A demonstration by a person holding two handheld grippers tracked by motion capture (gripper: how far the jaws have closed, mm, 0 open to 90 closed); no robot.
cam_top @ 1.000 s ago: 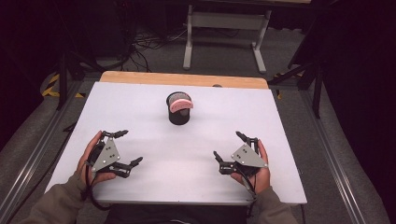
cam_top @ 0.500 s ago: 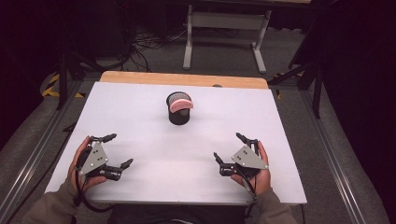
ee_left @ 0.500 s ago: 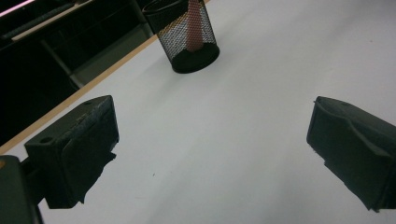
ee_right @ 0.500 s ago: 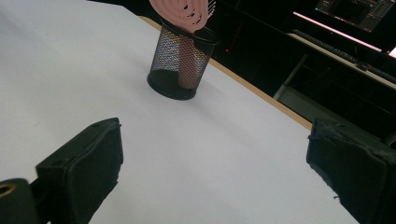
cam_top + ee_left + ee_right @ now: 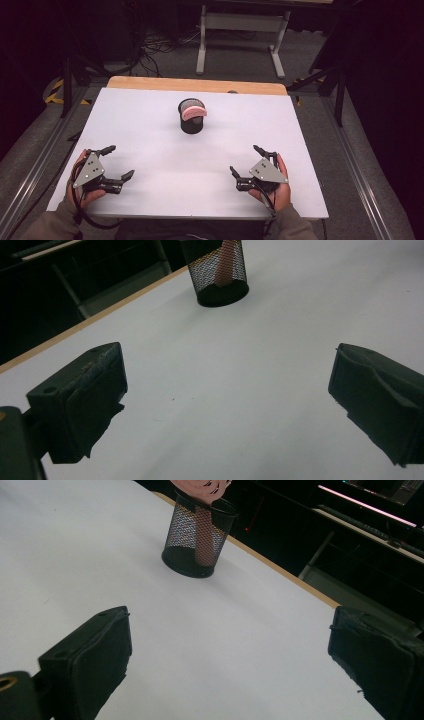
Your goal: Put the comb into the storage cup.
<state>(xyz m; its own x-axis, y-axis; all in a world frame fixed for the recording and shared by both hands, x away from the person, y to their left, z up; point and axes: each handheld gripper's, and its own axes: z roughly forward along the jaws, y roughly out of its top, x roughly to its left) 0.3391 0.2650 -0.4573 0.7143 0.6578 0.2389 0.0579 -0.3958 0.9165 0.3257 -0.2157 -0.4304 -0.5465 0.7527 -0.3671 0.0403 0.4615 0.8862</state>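
White bench [image 5: 150,125] sat over a dark floor with cables behind. Black mesh cup [image 5: 191,116] stood upright mid-bench toward the far edge, pink piece [image 5: 193,112] poking out of its top. Left claw [image 5: 119,162] rested near the front left corner, jaws wide apart, gripping nothing. Right claw [image 5: 245,161] sat front right, likewise spread and empty. Cup was well ahead of both claws, between them.

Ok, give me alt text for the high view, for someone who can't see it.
A black mesh cup holding a pink item stands upright at the middle of a white table. Nearer the camera, a person's hands hold the left gripper and right gripper low over the table, both open and empty, well short of the cup.
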